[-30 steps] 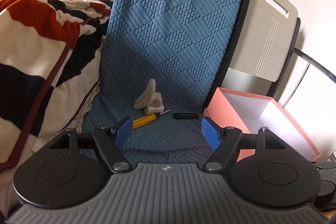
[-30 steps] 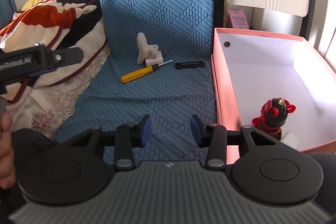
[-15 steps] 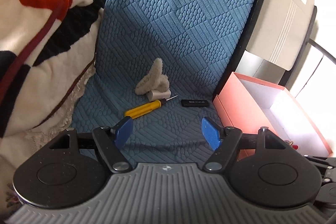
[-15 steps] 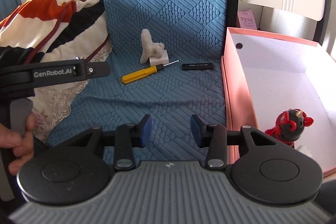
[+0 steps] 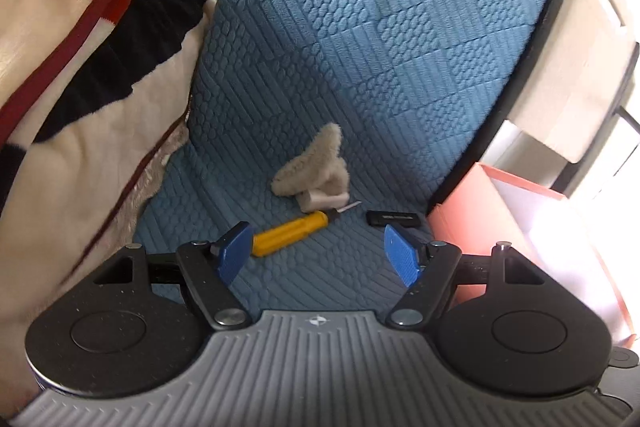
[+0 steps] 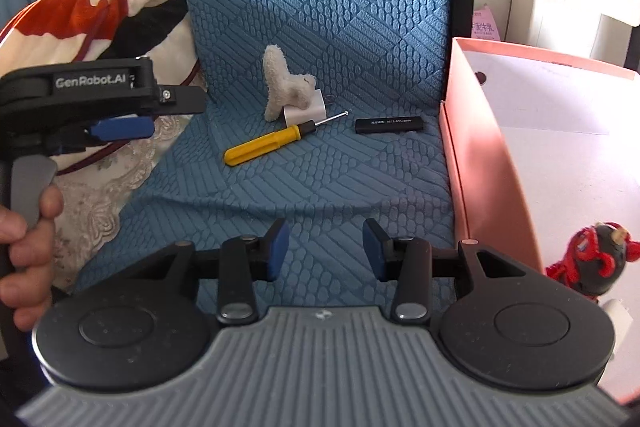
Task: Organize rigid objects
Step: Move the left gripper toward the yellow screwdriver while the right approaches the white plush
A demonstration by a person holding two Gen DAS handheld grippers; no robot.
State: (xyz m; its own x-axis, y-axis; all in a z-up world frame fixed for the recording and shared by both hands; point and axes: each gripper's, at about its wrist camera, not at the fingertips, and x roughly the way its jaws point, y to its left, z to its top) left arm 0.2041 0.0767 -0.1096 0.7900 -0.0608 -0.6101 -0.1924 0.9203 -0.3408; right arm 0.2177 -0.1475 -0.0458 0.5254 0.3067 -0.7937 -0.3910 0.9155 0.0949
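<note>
Closing in on the yellow screwdriver (image 5: 290, 231) lying mid-frame on the blue mat (image 5: 360, 67), the left claw (image 5: 316, 253) is wide and empty, right claw (image 6: 324, 249) narrower and empty too, so next up is probably straddling the handle, squeezing, then carrying it to the pink box (image 6: 480, 155).

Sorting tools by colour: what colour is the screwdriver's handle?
Yellow; the screwdriver shows best in the right wrist view.

A blue quilted mat (image 6: 320, 27) bears a yellow screwdriver (image 6: 262, 145), plush charger (image 6: 298, 103), and black stick (image 6: 389, 125).
</note>
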